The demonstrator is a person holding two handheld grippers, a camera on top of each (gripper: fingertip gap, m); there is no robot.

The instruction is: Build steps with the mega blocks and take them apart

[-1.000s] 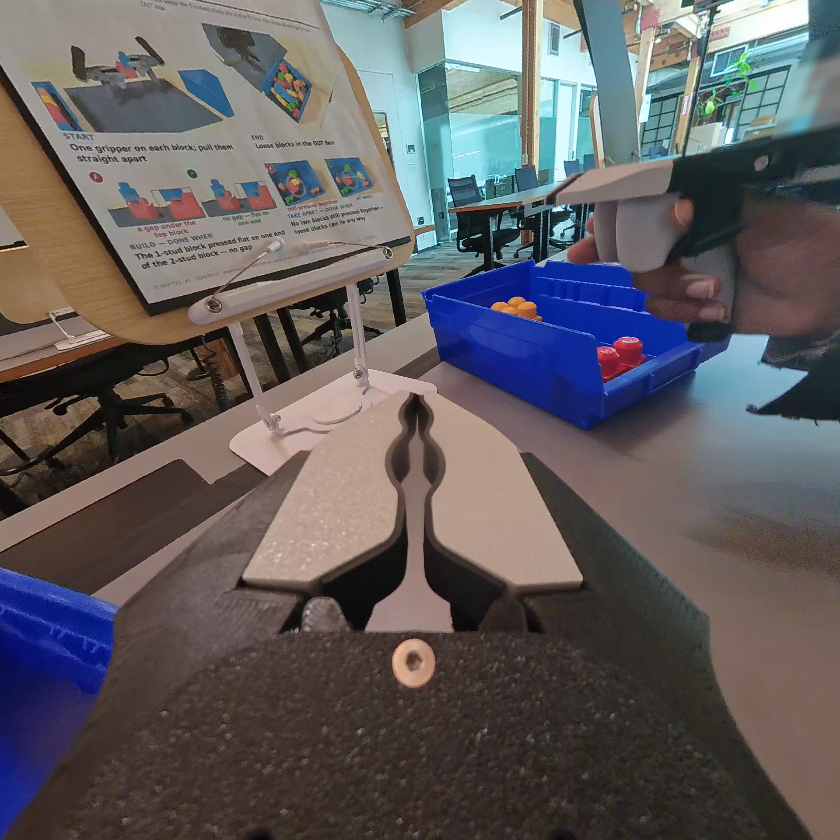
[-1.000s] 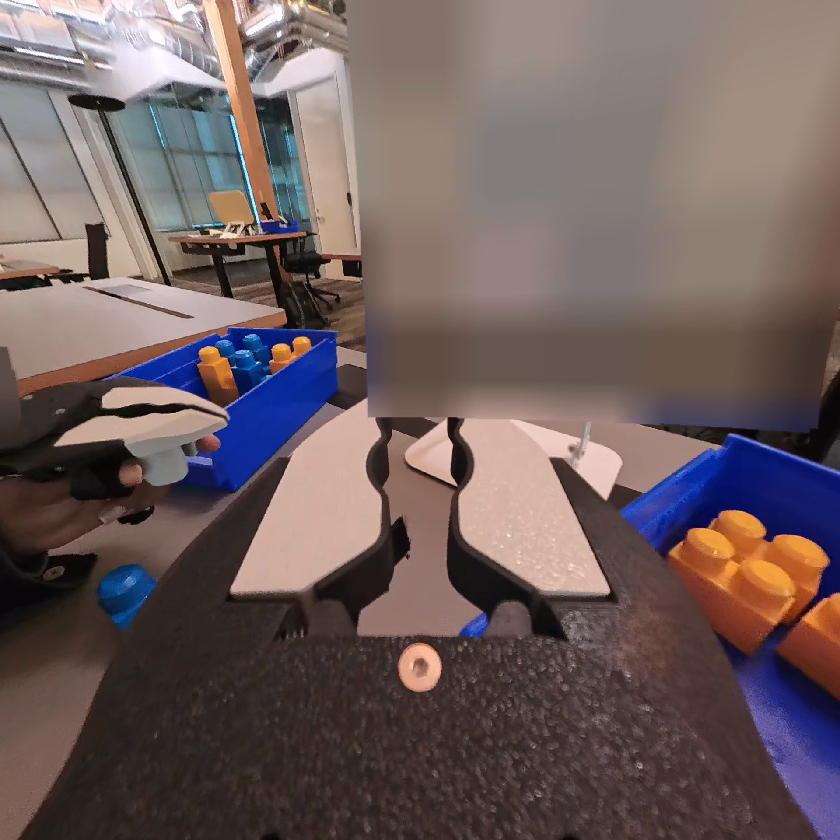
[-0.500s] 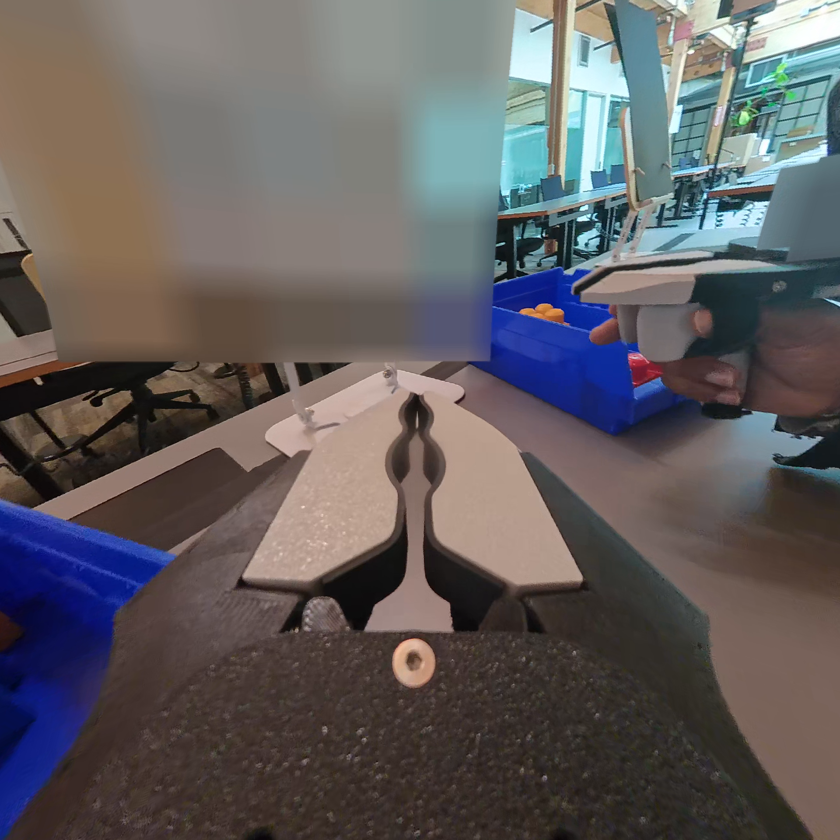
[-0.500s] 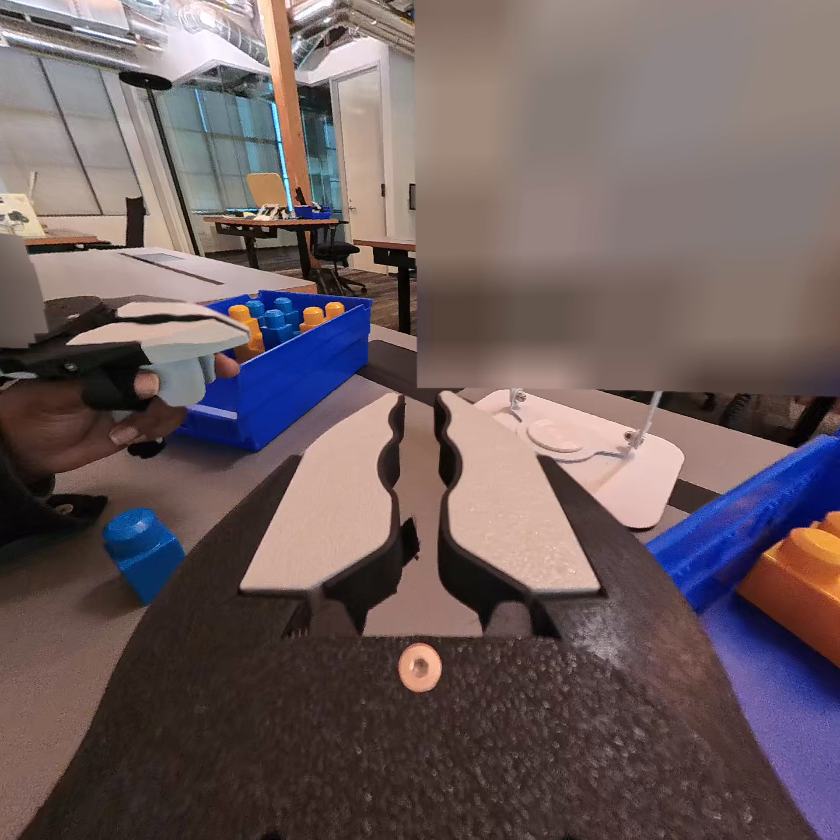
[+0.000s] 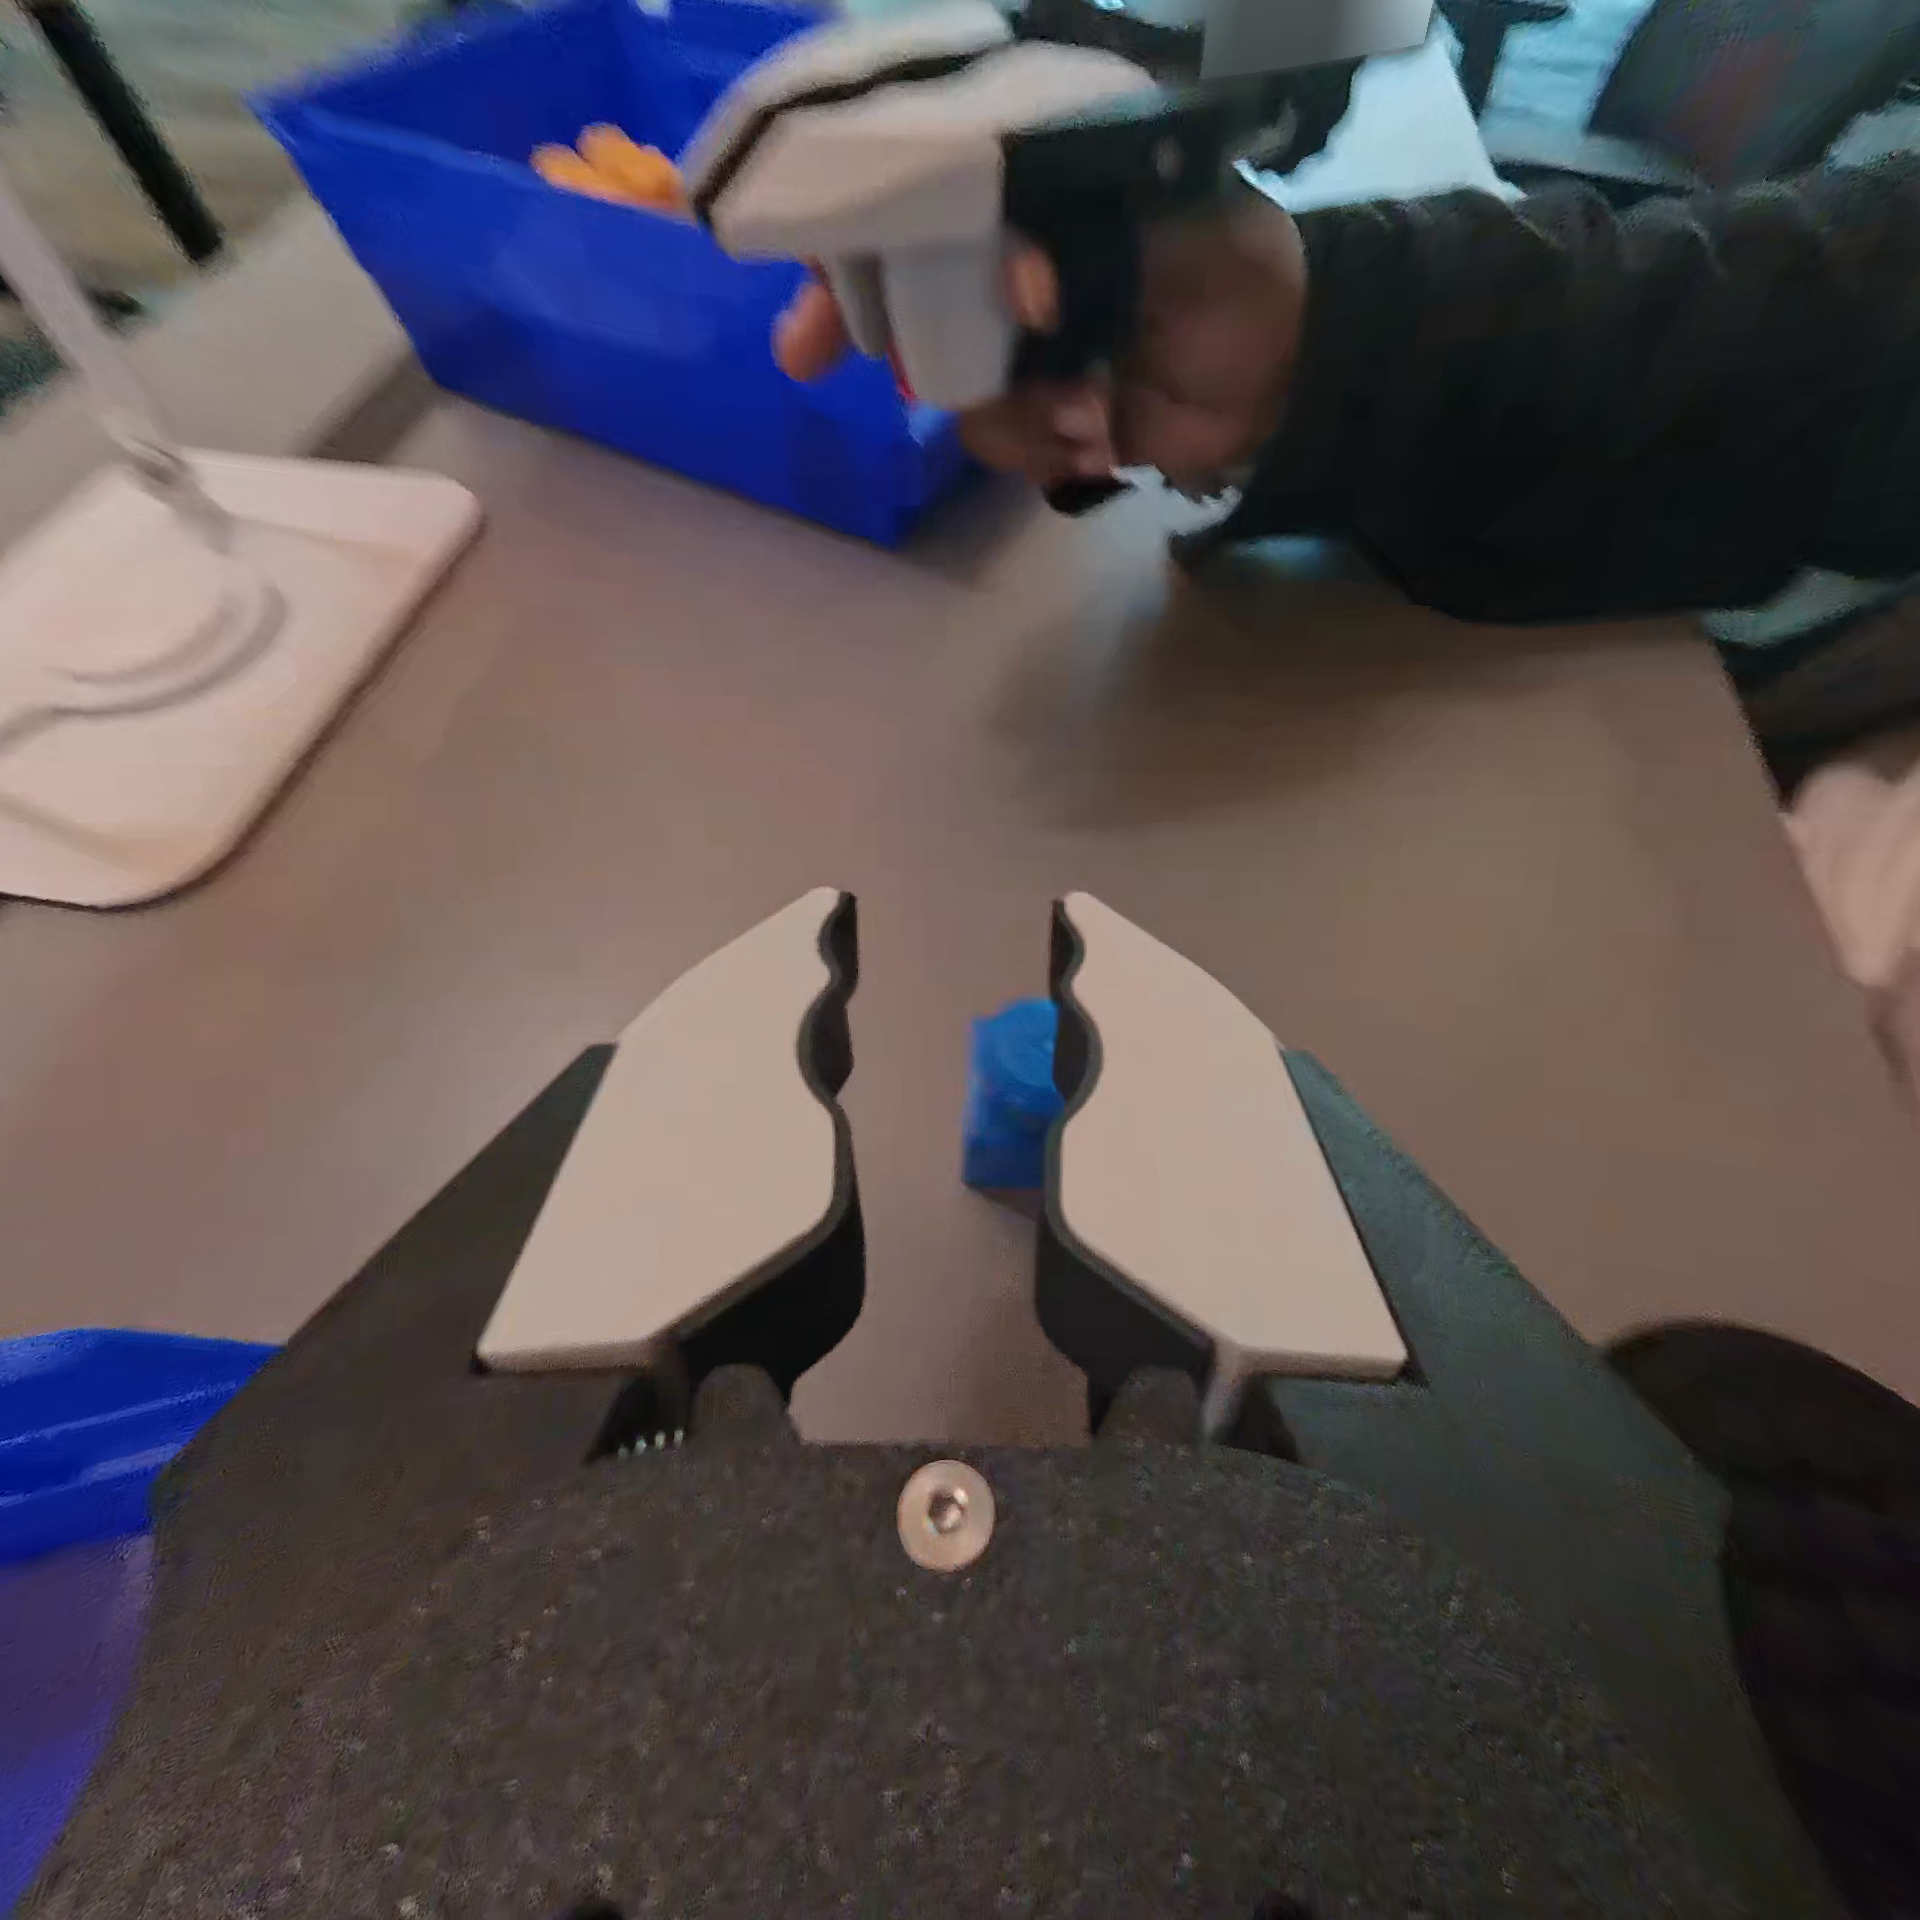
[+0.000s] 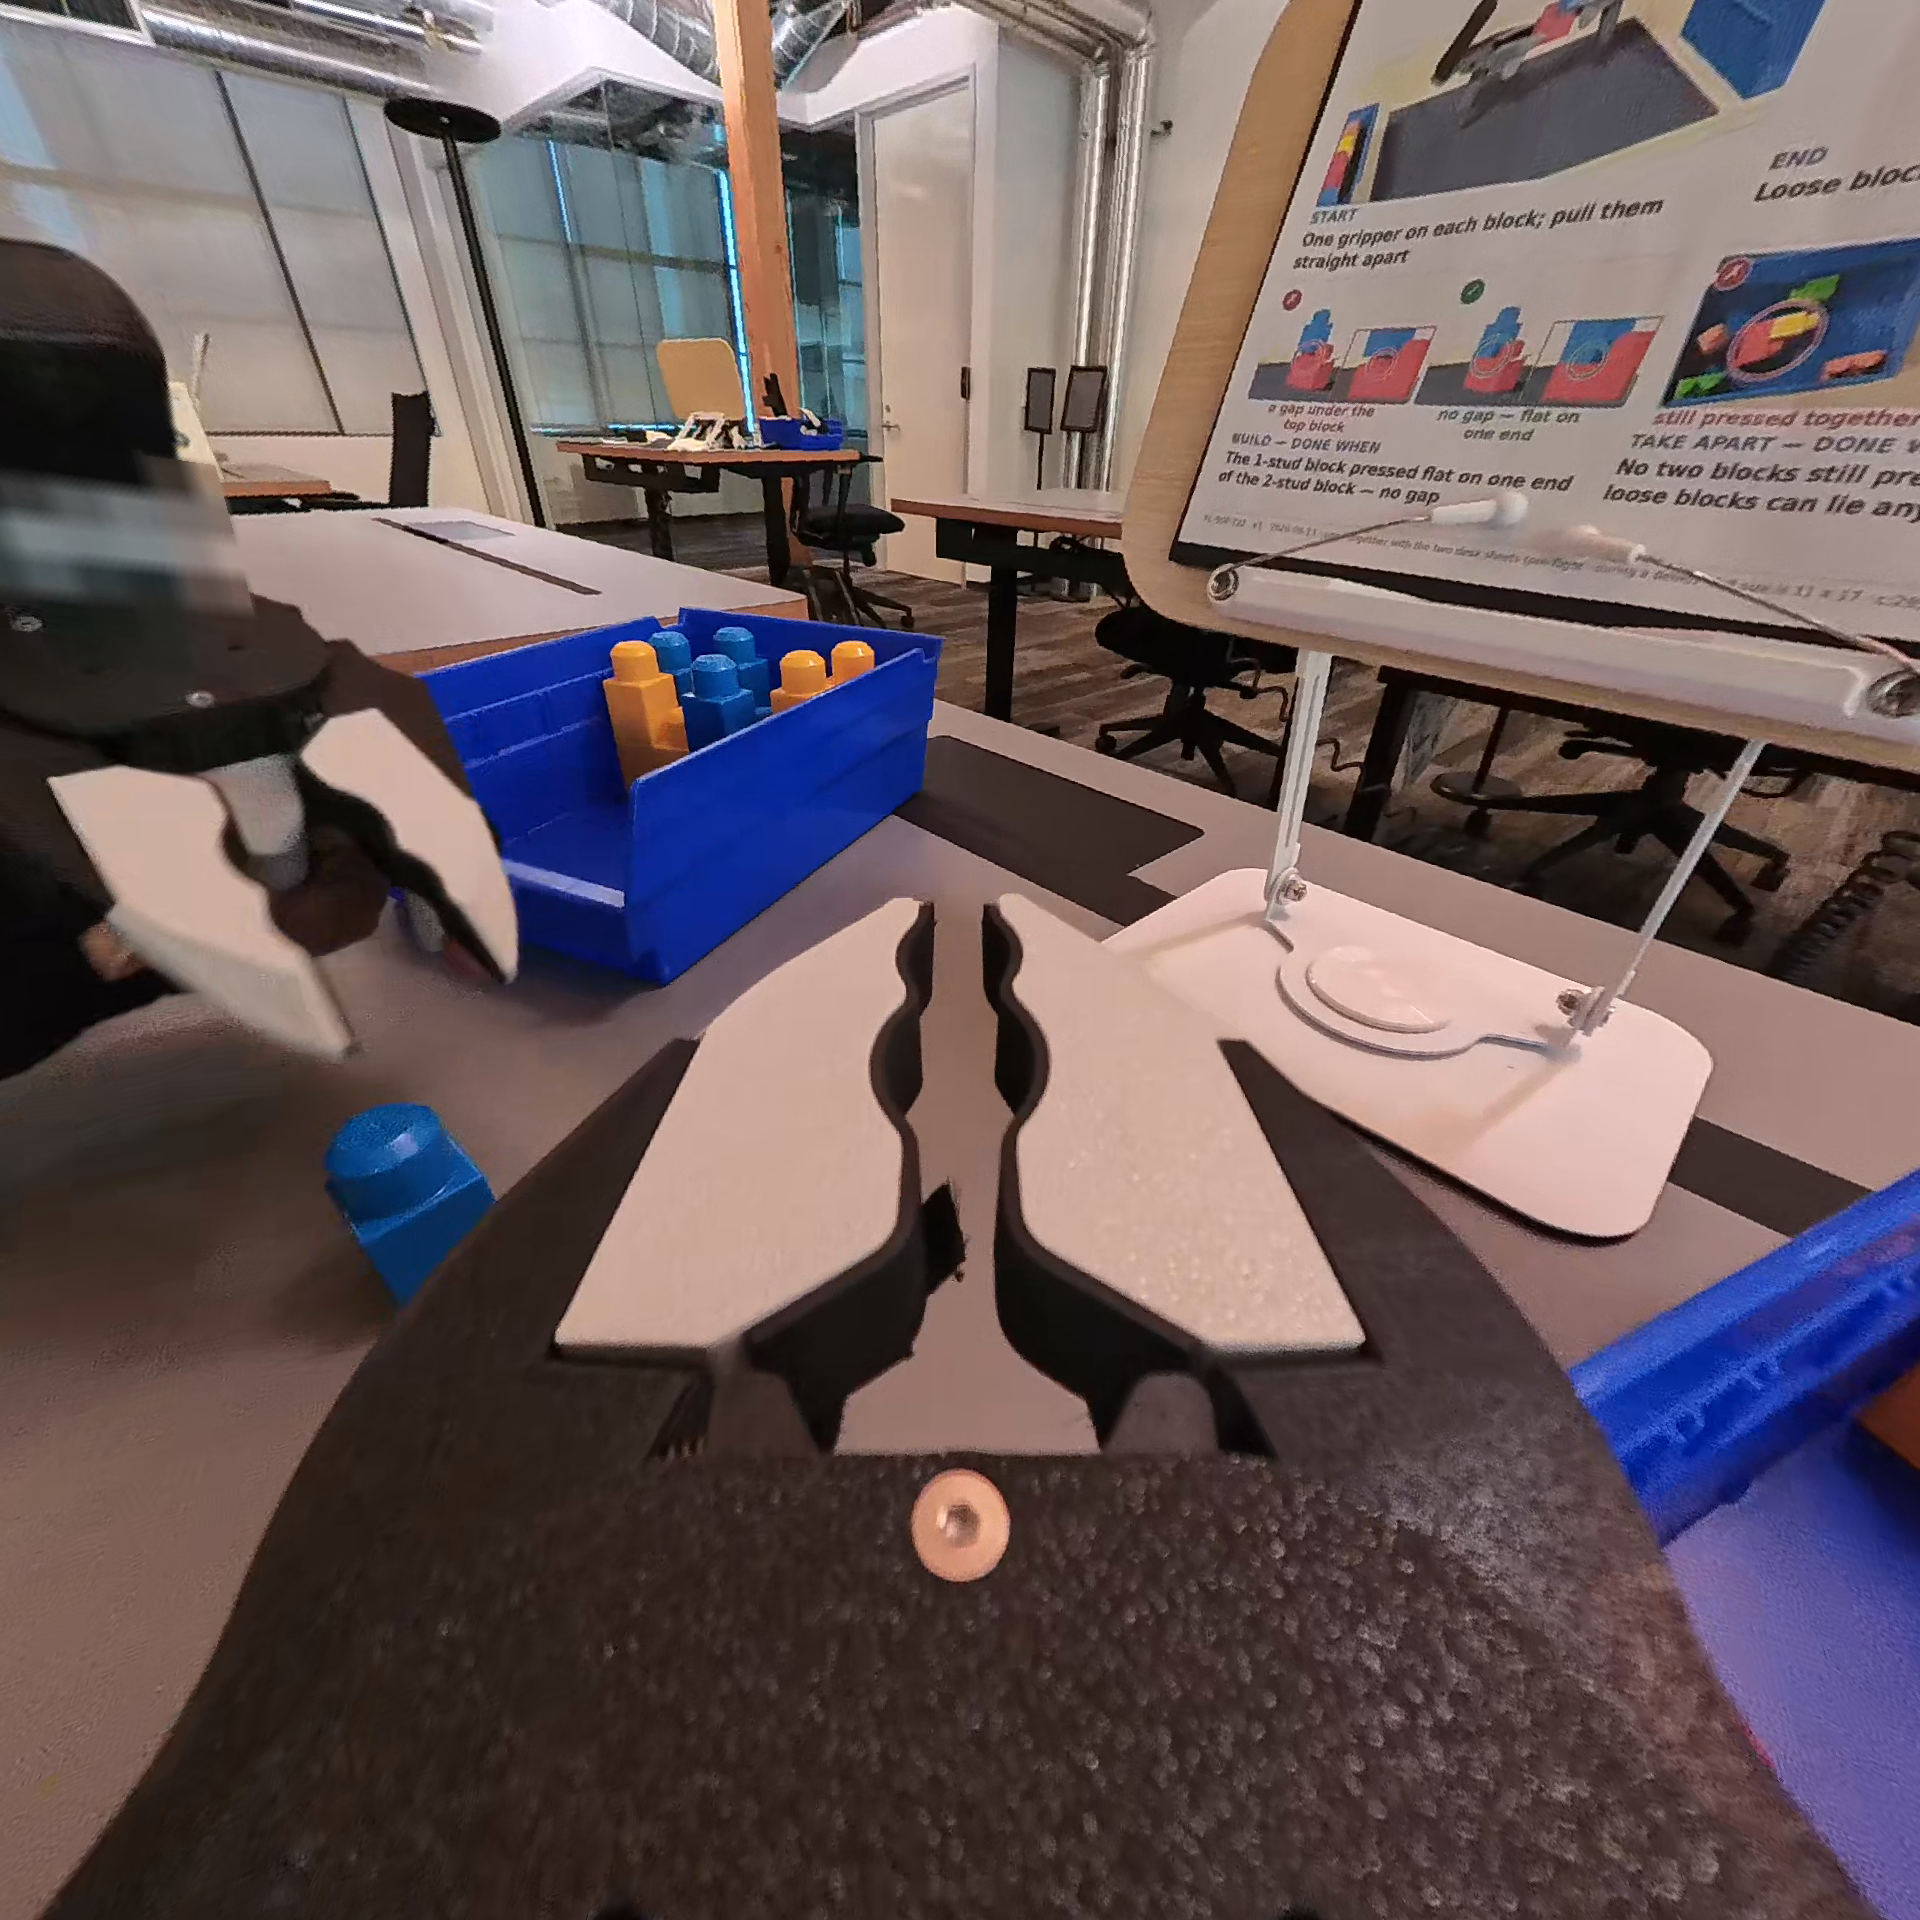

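Fingers (image 6: 769, 1122) face a blue bin (image 6: 727, 831) holding orange and blue blocks (image 6: 717, 686).

Grey table (image 6: 156, 1351): matte top, with a dark inset strip (image 6: 1039, 831) running across its far side.

White stand base (image 6: 1455, 1081): flat, rounded corners, resting on the table; thin metal struts rose from it to a light wooden board (image 6: 1174, 416). A printed sheet with coloured pictures (image 6: 1610, 260) sat on the board's white ledge.

Background: black office chairs (image 6: 1174, 665) on a dark wood floor, further desks (image 6: 707, 457), a wooden post (image 6: 758, 208), and tall windows (image 6: 312, 260).
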